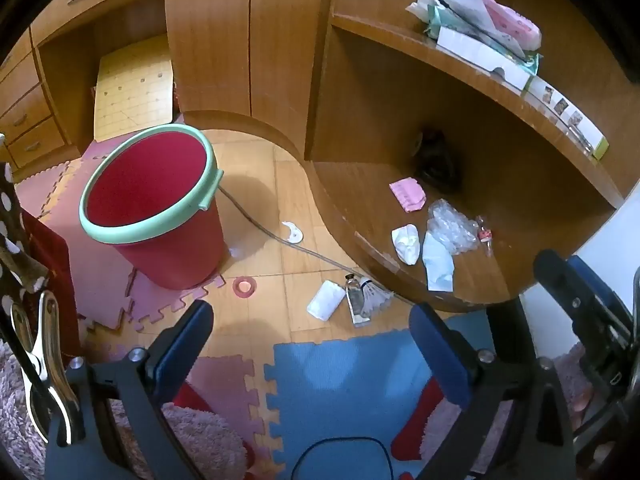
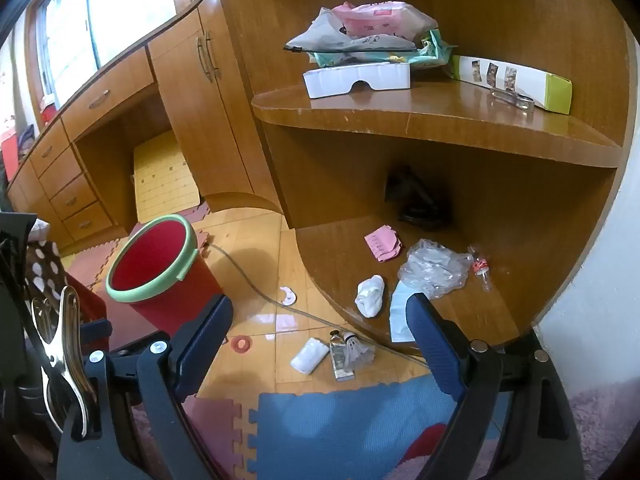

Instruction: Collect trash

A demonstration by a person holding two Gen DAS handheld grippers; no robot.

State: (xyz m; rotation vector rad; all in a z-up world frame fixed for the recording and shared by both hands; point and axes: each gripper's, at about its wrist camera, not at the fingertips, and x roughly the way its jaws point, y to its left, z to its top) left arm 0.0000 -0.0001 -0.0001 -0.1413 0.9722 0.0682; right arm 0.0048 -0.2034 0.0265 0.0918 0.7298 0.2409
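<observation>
Trash lies scattered: a white packet [image 1: 326, 300], tube [image 1: 356, 300] and shuttlecock [image 1: 376, 294] on the floor, wrappers [image 1: 450, 226] on the low shelf [image 1: 520, 216]. Both the left claw [image 1: 312, 344] and right claw [image 2: 320, 336] hang spread and empty, so collecting seems not yet begun. A likely first pick is the packet, with open floor around it; the red bin [image 1: 152, 204] stands well apart, unobstructed.

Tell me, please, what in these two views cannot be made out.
- Dark object at the back of the lower shelf, both views: in shadow, kind unclear.
- Bin bottom, both views: its own wall hides it.
- Paper, right wrist view: partly behind a gripper finger.
- Box print, both views: too small to read.
</observation>
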